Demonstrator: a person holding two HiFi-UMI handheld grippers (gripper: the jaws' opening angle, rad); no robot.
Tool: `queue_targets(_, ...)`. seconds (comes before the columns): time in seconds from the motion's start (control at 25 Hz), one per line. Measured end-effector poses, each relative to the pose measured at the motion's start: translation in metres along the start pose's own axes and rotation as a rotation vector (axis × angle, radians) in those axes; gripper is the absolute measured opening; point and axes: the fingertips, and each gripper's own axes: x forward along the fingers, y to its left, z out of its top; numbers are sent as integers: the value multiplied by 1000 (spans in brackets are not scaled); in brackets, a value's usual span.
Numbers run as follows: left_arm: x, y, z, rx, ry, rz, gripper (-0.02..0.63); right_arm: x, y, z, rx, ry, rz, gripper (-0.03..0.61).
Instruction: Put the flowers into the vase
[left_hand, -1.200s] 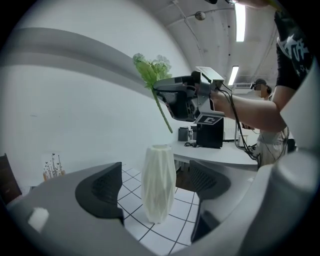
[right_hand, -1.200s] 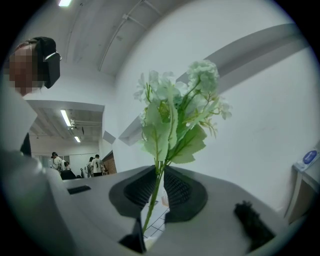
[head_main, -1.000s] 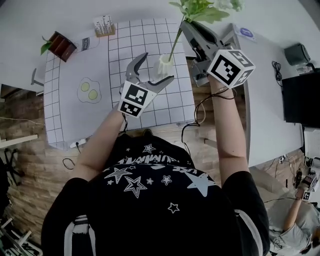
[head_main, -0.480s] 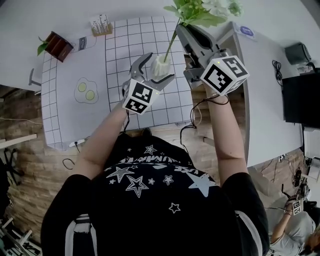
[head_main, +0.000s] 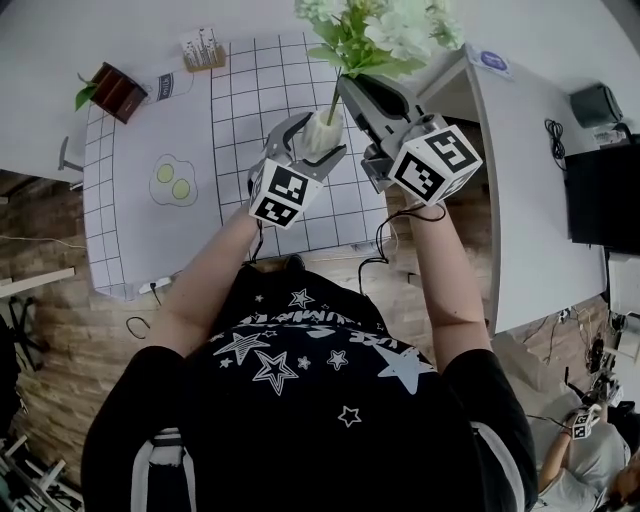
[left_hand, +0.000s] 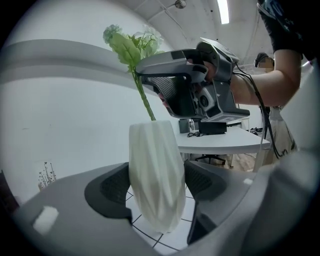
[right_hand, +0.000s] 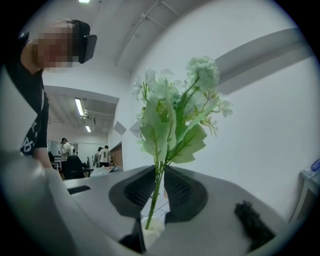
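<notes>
A white ribbed vase (head_main: 325, 125) stands on the checked mat (head_main: 250, 90). My left gripper (head_main: 316, 140) has its jaws closing round the vase (left_hand: 155, 175), and both pads lie against its sides. My right gripper (head_main: 348, 82) is shut on the thin green stem of a bunch of pale green and white flowers (head_main: 375, 35), held upright just above the vase. In the right gripper view the stem (right_hand: 159, 185) runs down between the pads and its lower end sits at the vase's mouth (right_hand: 156, 225). The left gripper view shows the flowers (left_hand: 130, 45) and the right gripper (left_hand: 142, 75) over the vase.
A fried-egg toy (head_main: 172, 180) lies on the mat at the left. A brown pot with a leaf (head_main: 115, 90) and a small card holder (head_main: 203, 48) stand at the far edge. A white desk (head_main: 520, 150) and a black monitor (head_main: 600, 195) are at the right.
The left jaws have come in from wide open to close round the vase. The right gripper has moved left and down with the flowers, bringing the stem end to the vase's mouth.
</notes>
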Motion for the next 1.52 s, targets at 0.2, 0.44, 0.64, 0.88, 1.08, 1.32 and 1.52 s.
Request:
queue_targets(0.2, -2, -1, -2, -12, -3, -3, 340, 0, 13, -30, -77, 94, 9, 58)
queue_targets(0.44, -1, 4, -1, -30, -9, -2, 337, -1, 21, -61, -185, 232, -9, 60)
queue_targets(0.64, -2, 3, 2, -35, -12, -3, 337, -5, 20, -77, -203, 303, -42, 66)
queue_targets(0.88, -2, 3, 1, -51, -18, -8, 337, -12, 20, -82, -158, 302, -83, 77)
queue_targets(1.08, -4, 7, 2, -78, -29, -2, 337, -14, 23, -80, -162, 328, -97, 90)
queue_targets(1.32, -3, 6, 1, -101, -44, -5, 337, -26, 24, -89, -112, 318, -114, 101)
queue_targets(1.52, -3, 7, 1, -111, -56, -8, 337, -32, 21, -92, -70, 301, -142, 101)
